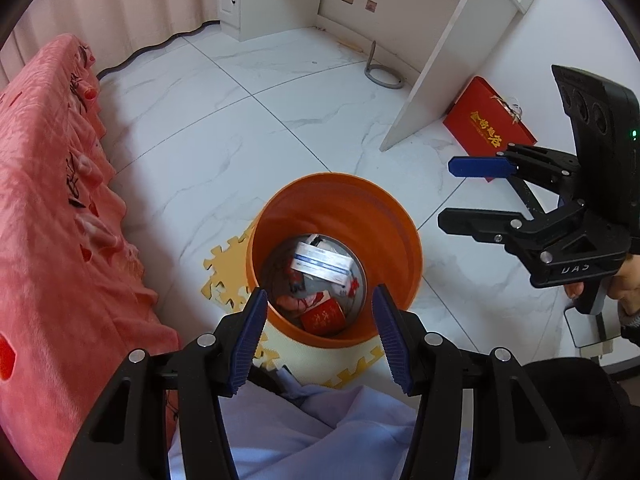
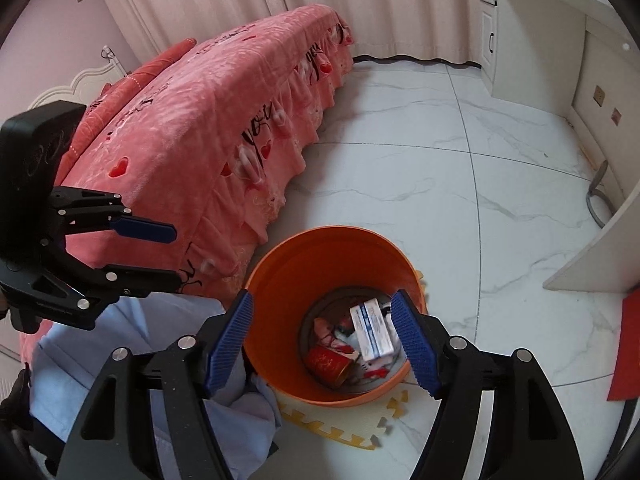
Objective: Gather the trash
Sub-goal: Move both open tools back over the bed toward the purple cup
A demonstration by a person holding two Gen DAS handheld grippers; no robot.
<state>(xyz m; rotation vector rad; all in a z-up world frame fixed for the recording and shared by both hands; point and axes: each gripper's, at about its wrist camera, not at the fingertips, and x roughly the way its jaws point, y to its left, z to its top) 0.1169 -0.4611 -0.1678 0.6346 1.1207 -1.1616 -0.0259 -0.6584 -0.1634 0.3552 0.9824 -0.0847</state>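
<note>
Two grippers hang over an orange bin (image 1: 280, 216) that stands on a yellow puzzle-edged foam mat (image 1: 224, 268) beside a pink bedspread (image 2: 208, 120). The left gripper (image 1: 320, 336) has its blue pads spread with nothing between them; the right gripper (image 2: 324, 344) is likewise spread and empty. Its body shows the letters "DAS". Inside the bin lie a white-and-blue carton (image 2: 374, 332), print too small to read, and a red can (image 2: 330, 364) with gold characters. A red box (image 1: 486, 120) with gold Chinese characters lies on the floor by the desk. The bedspread's black script reads "you".
</note>
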